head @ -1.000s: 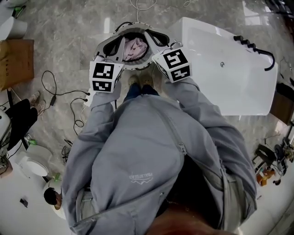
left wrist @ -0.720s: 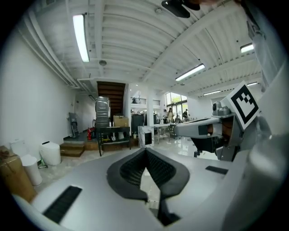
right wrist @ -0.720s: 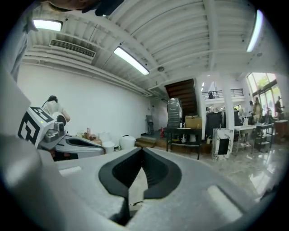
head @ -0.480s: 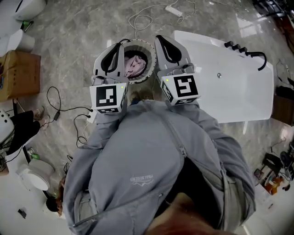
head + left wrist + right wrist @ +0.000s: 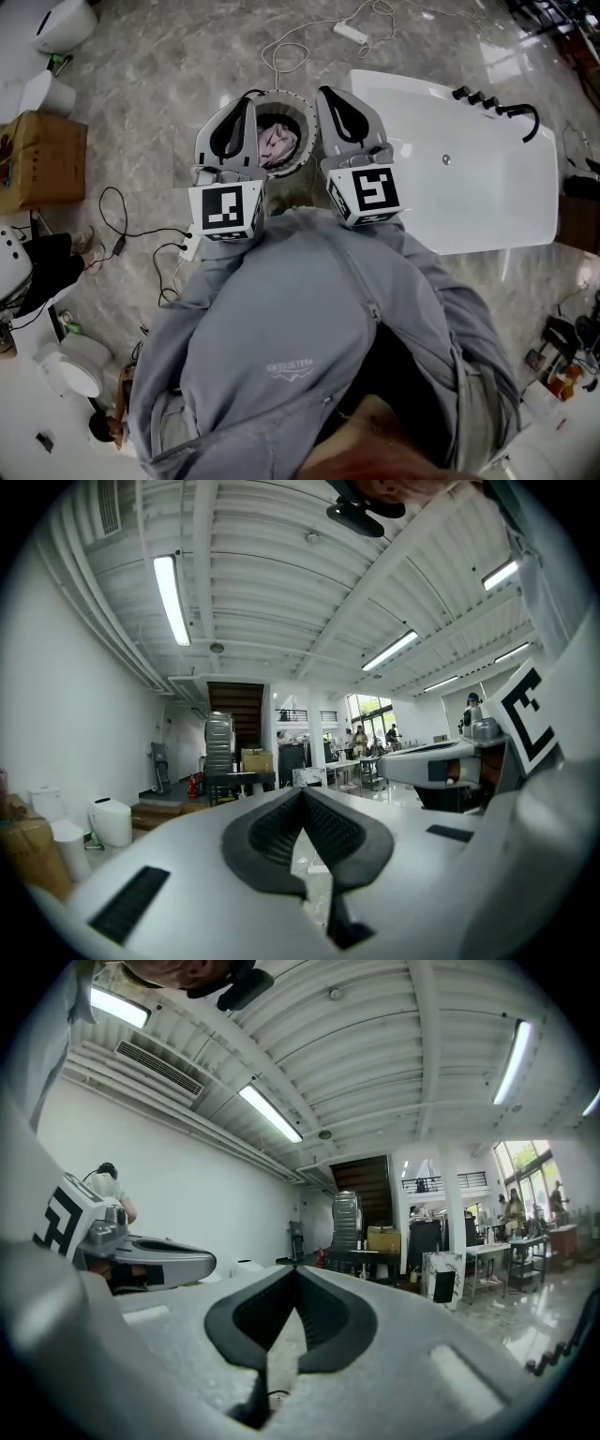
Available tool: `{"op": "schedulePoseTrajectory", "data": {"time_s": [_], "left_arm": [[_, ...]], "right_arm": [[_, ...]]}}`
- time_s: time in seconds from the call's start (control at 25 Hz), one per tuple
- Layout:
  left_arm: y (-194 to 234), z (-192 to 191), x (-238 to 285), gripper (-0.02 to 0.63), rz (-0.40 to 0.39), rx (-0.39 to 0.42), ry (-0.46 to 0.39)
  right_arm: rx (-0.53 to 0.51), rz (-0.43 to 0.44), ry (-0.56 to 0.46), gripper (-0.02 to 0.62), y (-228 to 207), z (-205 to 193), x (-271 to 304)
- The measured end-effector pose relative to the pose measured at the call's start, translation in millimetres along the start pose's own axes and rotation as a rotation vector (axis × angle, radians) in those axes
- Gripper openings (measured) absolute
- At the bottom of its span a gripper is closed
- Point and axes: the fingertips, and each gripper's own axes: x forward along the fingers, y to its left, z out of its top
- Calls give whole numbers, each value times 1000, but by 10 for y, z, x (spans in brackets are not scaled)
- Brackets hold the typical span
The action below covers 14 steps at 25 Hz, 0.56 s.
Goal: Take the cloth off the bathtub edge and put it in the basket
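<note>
Left tongs (image 5: 247,99) and right tongs (image 5: 325,93) both closed, nothing in either. I see the pink cloth (image 5: 274,142) lying inside the basket (image 5: 281,95), between the two tongs, touching neither.

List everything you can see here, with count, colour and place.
basket: one, pale grey, on the floor straight ahead
cloth: one, pink, inside the basket
bathtub: one, white, right of the basket
faucet: one, black, bathtub's far corner
cardboard box: one, brown, floor at left
power strip: one, white, floor beyond the basket
left tongs: one, white, shut, empty, above basket's left rim
right tongs: one, white, shut, empty, above basket's right rim
jacket: one, grey, worn, foreground
</note>
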Motion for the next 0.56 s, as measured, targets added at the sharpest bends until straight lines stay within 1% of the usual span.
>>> {"op": "schedulePoseTrajectory", "data": {"time_s": [0.32,0.56], "left_arm": [[21,-10,-11,6,-9,-4,-3],[-72,-30,58,6,-10,2,1]], "right_arm": [[1,0,8,5,30,-21,29],[1,4,11,5,-72,-65,6]]}}
